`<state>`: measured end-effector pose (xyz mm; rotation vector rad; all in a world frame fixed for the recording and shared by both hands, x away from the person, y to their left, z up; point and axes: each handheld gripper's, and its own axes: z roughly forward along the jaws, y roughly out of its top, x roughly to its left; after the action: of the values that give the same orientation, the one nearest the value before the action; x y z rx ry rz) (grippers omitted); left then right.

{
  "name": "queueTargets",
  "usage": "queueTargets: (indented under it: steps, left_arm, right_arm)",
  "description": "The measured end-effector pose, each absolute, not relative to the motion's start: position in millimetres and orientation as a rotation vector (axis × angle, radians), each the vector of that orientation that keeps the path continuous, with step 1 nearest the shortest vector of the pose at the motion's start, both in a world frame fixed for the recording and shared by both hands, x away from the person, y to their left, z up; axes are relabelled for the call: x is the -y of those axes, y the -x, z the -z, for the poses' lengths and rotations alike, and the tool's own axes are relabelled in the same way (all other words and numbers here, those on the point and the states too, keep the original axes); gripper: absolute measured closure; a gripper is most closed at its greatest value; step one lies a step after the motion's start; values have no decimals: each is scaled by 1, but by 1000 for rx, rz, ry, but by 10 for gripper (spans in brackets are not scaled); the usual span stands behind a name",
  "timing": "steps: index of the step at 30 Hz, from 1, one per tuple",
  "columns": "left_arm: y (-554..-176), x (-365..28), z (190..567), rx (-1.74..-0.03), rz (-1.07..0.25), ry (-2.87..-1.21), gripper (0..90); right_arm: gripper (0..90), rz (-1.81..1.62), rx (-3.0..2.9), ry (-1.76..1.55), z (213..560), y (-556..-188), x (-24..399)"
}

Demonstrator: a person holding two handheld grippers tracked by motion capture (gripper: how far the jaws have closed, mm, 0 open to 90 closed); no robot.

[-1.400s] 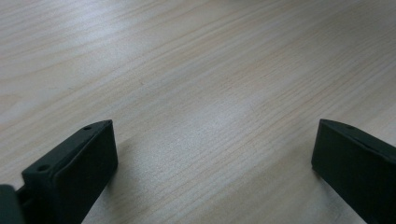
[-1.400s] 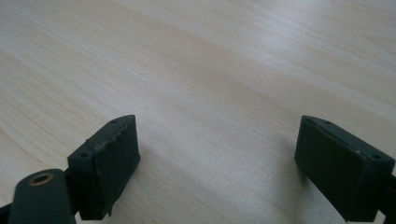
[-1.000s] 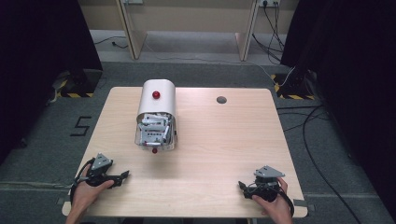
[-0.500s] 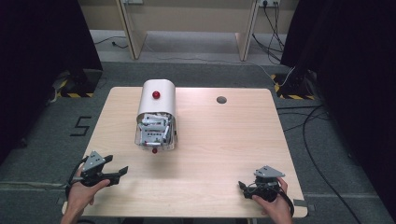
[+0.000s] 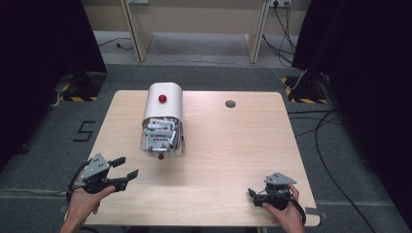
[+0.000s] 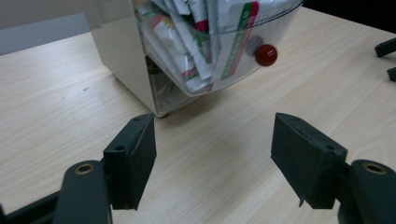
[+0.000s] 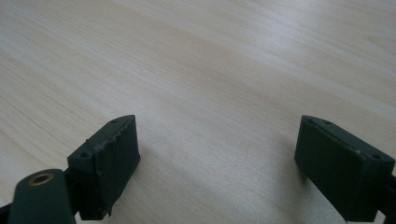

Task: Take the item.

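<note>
Pale wooden table (image 5: 233, 145), dark curtains behind. Left gripper (image 5: 119, 173) raised off the near-left corner, empty jaws just closing yet wide, aimed at the packet-filled white dispenser box (image 5: 163, 119) left of centre, presumably for its red knob (image 6: 266, 54). Right gripper (image 7: 217, 161) near right, gaping, empty, seemingly waiting.

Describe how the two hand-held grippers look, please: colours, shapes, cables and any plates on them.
Both are black two-jaw tools. The left gripper and the right gripper each carry a grey three-cornered plate on top, and a black cable loops from each body. Seen close, the fingers are flat, blocky black pads on rounded arms with brass-coloured ringed holes. No sleeves are visible on the forearms.
</note>
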<state>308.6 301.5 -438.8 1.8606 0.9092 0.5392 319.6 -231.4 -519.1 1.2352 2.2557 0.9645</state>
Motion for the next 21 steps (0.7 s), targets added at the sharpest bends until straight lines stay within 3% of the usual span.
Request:
queueTargets:
  steps: [10,21]
  left_arm:
    - [-311,-297,418,-859,-558,-1806,472]
    - [-326,-289,399,-828,-548,-1790,552]
  right_arm:
    - [146,-965,-2255,-1235,519,-320,231]
    - [146,-965,-2256,-1235,519,-320,231]
